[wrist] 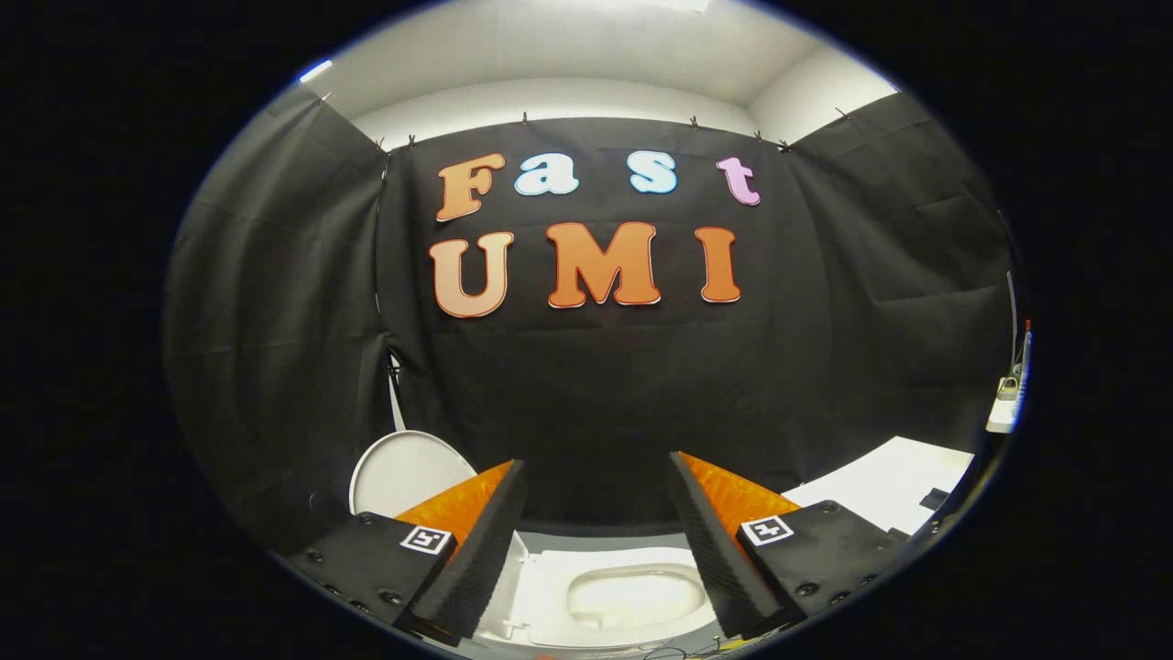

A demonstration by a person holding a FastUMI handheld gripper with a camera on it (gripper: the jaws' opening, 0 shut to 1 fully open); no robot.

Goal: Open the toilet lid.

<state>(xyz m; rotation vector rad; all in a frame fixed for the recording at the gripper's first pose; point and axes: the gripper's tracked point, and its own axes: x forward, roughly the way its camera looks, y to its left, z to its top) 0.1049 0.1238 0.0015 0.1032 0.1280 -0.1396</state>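
Below and between my fingers lies the white toilet seat (550, 596), with the bowl's opening (632, 594) showing. The white round lid (403, 472) stands raised beyond my left finger (476, 541), leaning toward the black cloth wall. My gripper (596, 460) is open, held above the toilet with nothing between its fingers. Its black ribbed pads (710, 541) are wide apart and touch nothing.
The black cloth wall (596, 385) closes the booth just behind the toilet. A white flat surface (898, 486) lies beyond my right finger, and a white power strip with cables (1006, 403) hangs further to the right of it.
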